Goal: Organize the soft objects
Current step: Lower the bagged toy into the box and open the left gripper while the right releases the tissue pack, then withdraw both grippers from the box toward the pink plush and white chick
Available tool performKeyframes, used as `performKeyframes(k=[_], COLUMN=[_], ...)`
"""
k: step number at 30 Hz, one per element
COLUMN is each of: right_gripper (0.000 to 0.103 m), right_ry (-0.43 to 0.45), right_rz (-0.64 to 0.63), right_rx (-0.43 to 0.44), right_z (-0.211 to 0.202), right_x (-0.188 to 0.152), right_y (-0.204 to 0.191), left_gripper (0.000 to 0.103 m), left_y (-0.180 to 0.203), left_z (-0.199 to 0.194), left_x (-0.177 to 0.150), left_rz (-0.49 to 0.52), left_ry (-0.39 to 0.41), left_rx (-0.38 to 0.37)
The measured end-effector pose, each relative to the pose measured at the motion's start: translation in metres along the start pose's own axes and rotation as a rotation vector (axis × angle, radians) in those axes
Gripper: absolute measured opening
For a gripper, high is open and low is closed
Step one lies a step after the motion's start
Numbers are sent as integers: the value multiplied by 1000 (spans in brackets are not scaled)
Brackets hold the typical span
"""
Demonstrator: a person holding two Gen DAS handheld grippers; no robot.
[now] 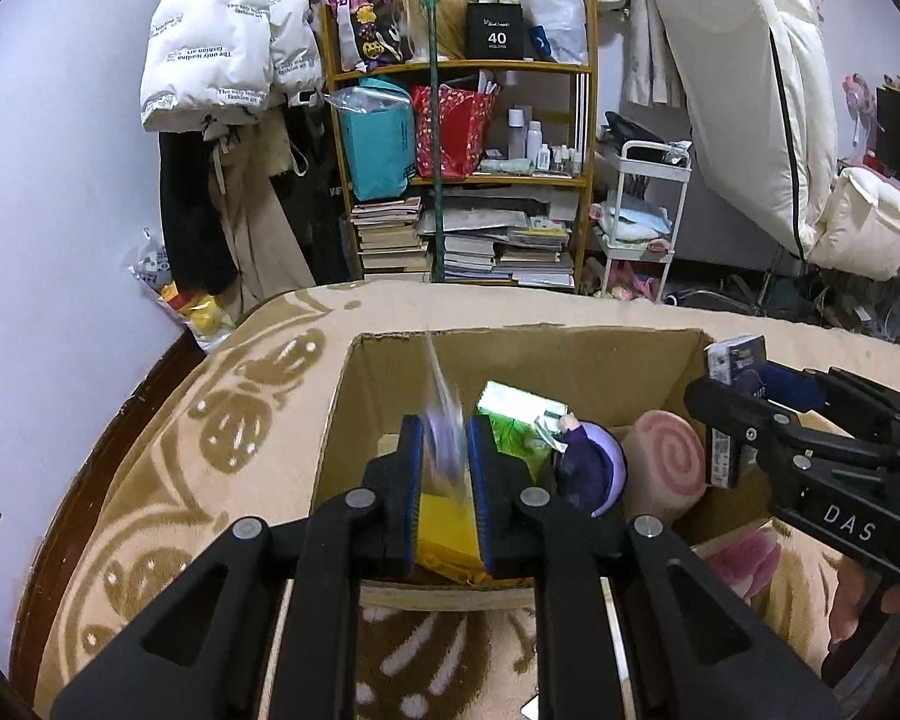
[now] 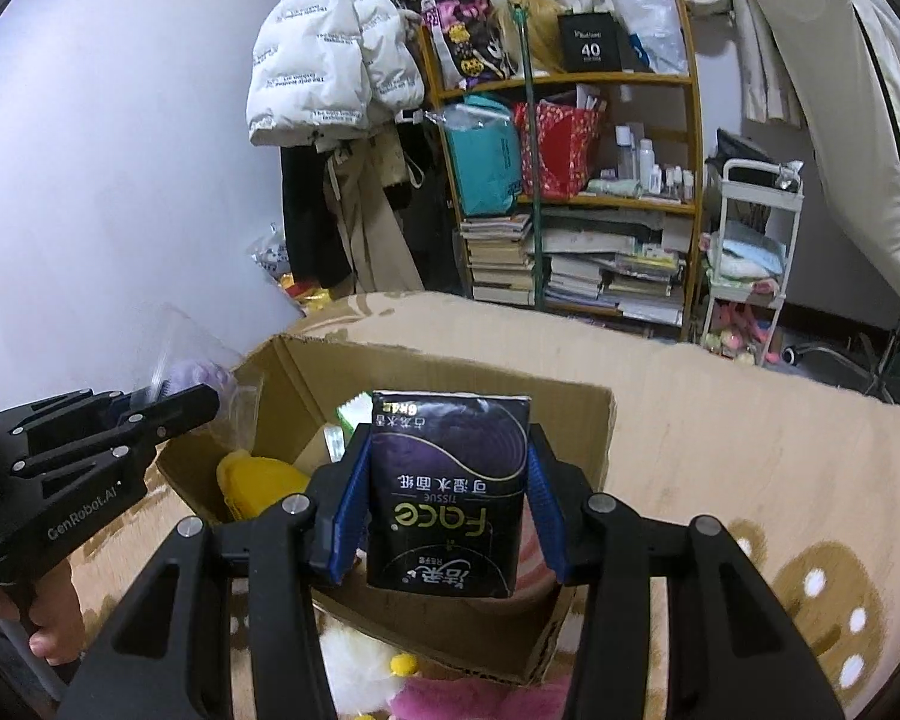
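Observation:
An open cardboard box (image 1: 594, 360) stands on a beige patterned blanket. My left gripper (image 1: 445, 462) is shut on a clear plastic bag with something purple in it (image 1: 444, 420), held over the box's left side; the bag is blurred. It also shows in the right wrist view (image 2: 195, 372). My right gripper (image 2: 450, 498) is shut on a dark tissue pack (image 2: 450, 480), held above the box's near right edge (image 2: 606, 414). In the box lie a green tissue pack (image 1: 516, 414), a purple plush (image 1: 591, 468), a pink swirl cushion (image 1: 669, 462) and a yellow item (image 1: 447, 531).
A pink plush (image 1: 744, 558) lies on the blanket (image 1: 168, 480) beside the box. White and pink plushes (image 2: 360, 672) lie in front of it. A wooden shelf (image 1: 468, 180) with books and bags, a white cart (image 1: 642, 222) and hanging coats stand behind the bed.

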State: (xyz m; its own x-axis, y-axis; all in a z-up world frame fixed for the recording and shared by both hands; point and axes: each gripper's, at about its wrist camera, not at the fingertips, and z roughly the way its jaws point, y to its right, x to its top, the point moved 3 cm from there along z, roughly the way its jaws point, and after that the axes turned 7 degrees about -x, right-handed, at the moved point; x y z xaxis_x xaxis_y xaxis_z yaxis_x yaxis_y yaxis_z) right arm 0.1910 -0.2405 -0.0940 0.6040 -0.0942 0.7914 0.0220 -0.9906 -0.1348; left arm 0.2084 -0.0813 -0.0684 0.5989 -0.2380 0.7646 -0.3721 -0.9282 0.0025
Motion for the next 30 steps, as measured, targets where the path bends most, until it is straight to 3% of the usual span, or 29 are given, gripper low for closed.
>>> performKeyframes(k=[5,8,13,17,19,21,30], right_gripper=[51,66,70,80,81,89,103], right_ry=[-11,-11,-10,-2,6,13,41], right_rz=[6,17,37,52,59,65,67], right_rx=[0,0,-4,-6,-7,-11,-21], right_z=[1,2,0,-6,-10,-15,-40], right_x=[-2,-2,-5,-3,0,0,3], right_y=[1,3,7,9,12,13,14], left_gripper=[19,24,49,58,72,82,97], left_y=[0,-2,-5,-3,-3,-4,-12], left_z=[4,6,2,-7,-12,-19,-51], left_x=[-4,-5,-5,-3,-3,-3,1], left_rz=[-1,-11,4,22,16,-1,-34], left_ry=[-19,-32,-36,-7,4,15,50], left_rx=[7,11,42,53,62,62,80])
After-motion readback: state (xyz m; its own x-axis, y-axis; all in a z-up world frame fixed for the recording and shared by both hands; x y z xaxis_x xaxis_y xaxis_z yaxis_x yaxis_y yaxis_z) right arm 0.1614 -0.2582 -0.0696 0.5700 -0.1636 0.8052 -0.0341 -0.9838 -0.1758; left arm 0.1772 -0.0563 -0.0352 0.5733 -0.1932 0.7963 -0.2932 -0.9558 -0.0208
